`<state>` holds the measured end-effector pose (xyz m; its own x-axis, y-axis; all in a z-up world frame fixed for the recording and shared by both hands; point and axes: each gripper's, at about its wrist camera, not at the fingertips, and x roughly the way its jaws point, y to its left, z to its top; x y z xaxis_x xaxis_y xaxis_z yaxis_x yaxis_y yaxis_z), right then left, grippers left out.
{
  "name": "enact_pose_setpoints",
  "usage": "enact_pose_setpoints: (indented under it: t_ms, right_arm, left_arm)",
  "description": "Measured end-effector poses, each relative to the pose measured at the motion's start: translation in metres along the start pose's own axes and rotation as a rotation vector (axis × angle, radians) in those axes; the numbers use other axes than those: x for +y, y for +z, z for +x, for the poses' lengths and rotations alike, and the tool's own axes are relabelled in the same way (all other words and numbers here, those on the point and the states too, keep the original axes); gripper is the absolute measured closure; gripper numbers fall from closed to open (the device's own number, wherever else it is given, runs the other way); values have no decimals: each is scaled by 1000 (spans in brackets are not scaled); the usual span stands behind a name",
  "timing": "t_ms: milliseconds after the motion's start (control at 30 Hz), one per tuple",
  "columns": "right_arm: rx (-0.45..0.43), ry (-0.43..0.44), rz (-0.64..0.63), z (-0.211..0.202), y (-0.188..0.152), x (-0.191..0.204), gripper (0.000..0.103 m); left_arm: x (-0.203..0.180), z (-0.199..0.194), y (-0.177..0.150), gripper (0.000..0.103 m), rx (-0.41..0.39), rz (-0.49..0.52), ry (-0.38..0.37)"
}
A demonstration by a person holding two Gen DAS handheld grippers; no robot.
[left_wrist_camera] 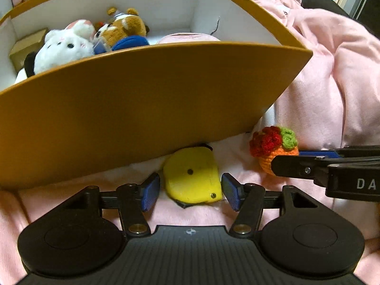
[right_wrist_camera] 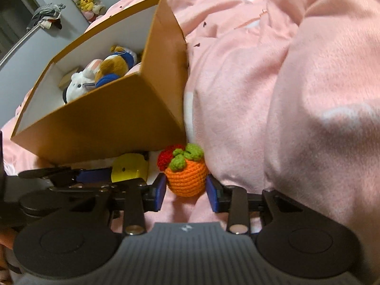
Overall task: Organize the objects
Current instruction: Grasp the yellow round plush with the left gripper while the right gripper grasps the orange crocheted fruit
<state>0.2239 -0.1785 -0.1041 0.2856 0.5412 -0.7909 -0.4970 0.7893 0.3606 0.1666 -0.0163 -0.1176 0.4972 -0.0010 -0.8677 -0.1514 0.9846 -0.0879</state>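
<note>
- Straddling the yellow tape measure (left_wrist_camera: 193, 178), the left hand-held gripper (left_wrist_camera: 191, 190) has its jaws parted wide enough that both blue pads (left_wrist_camera: 152, 191) stand clear of the casing, one on each side; nothing is gripped yet.
- To take it well, I judge the left pads should settle lower around the broad yellow flanks before closing, since the casing is hard and smooth and could squirt out of a shallow pinch.
- The tape measure lies on the pink blanket (left_wrist_camera: 344, 83) with its far end tucked under the near wall of the orange box (left_wrist_camera: 142, 99), so the pull probably needs to come back toward the person first, then up, or the box will be dragged along.
- The right hand-held gripper (right_wrist_camera: 186, 190) brackets the crocheted orange fruit (right_wrist_camera: 186, 177), jaws fairly narrow, pads (right_wrist_camera: 161, 190) just beside its sides; whether they actually press on the yarn I cannot tell.
- That fruit sits on the blanket just beside the box's near corner and near the tape measure, so the two grippers work close together and should lift one at a time to avoid knocking fingers.
- Inside the box a white plush (left_wrist_camera: 63, 49) and a brown plush (left_wrist_camera: 123, 27) fill the left part; the free space looks to be on the right, the likelier drop spot.
</note>
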Motion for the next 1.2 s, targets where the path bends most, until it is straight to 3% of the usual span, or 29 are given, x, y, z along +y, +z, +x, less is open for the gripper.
enact_pose_setpoints:
  t_ms: [167,333,633,833,933,967,1200]
  right_arm:
    - [13,4,5,7,3,1,64]
    - [27,-5,-8,10,4,3,64]
    - [12,-48,-82,-5,-1,18,65]
    - [-32,-49,-142,-47,-2,32,67]
    - [-66,-45,-170,-71,-2,38,75]
    - [-77,-38,-172,-78,0,39,103]
    - [-117,-60,-217,-95,14,50,100]
  left_arm:
    - [-5,2,-1,42,-4,38,10]
    - [-1,-1,-2,42,-7,22,-13]
    - [13,-36,-8,43,-19,-16,-133]
    - [14,-82,-9,43,-72,85,-211]
    - [2,-101,-9,43,-106,113,-228]
    - [3,-108,-6,43,-120,113,-230]
    - [6,-133,9,43,-152,79,-253]
